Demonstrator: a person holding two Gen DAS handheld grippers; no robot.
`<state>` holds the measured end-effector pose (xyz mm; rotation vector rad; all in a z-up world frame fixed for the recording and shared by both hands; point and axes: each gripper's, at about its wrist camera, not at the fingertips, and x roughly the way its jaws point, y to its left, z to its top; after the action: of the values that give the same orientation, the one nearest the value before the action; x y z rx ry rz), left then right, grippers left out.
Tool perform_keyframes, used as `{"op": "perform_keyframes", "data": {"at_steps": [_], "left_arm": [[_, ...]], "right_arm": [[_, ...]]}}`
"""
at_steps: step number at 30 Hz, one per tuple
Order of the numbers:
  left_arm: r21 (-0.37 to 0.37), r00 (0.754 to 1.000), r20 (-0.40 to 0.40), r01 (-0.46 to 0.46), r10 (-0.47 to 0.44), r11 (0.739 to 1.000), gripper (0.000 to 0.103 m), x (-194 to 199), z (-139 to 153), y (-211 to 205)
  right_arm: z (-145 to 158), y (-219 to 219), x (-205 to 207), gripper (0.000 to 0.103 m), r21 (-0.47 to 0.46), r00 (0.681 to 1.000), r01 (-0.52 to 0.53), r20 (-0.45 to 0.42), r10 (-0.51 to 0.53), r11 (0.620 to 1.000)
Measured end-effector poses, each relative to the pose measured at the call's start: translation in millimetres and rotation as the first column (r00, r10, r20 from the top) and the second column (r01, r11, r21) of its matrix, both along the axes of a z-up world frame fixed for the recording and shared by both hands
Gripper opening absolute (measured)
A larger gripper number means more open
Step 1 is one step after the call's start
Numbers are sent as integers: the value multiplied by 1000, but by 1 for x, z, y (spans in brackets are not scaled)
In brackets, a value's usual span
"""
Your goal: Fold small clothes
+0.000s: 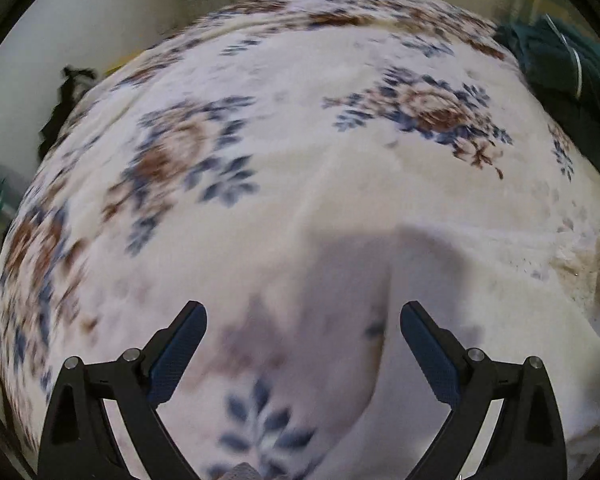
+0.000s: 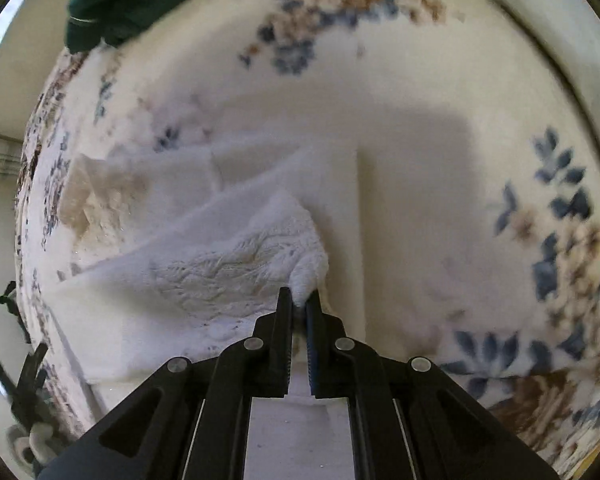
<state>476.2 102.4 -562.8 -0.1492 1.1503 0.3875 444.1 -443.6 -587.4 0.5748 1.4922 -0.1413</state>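
Right wrist view: we keep the right claw (image 2: 299, 300) clamped on the white knitted garment's (image 2: 228, 256) corner; left claw (image 1: 303, 316) gapes wide, empty, over the floral fleece blanket (image 1: 300, 100).

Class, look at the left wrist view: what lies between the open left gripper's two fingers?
Only the floral fleece blanket shows between the left gripper fingers, shaded by a shadow; no garment lies there in the left wrist view.
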Motion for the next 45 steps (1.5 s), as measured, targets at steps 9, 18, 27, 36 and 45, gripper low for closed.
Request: {"op": "perform_keyframes", "data": {"at_steps": [9, 18, 27, 36, 45], "left_arm": [[-38, 989, 27, 147, -146, 988, 99, -18, 28, -16], [-59, 935, 34, 353, -352, 934, 103, -128, 71, -85], [-127, 955, -124, 255, -270, 959, 103, -221, 28, -164], [-62, 968, -236, 68, -81, 996, 103, -284, 2, -256], [-61, 963, -249, 86, -99, 994, 103, -291, 10, -292]], "right_arm": [[51, -14, -46, 51, 15, 993, 110, 52, -111, 994], [140, -48, -162, 51, 6, 993, 119, 16, -119, 993], [93, -126, -115, 51, 152, 999, 23, 27, -27, 988], [-31, -119, 35, 51, 393, 996, -73, 81, 45, 916], [-32, -111, 66, 8, 266, 983, -132, 160, 92, 955]]}}
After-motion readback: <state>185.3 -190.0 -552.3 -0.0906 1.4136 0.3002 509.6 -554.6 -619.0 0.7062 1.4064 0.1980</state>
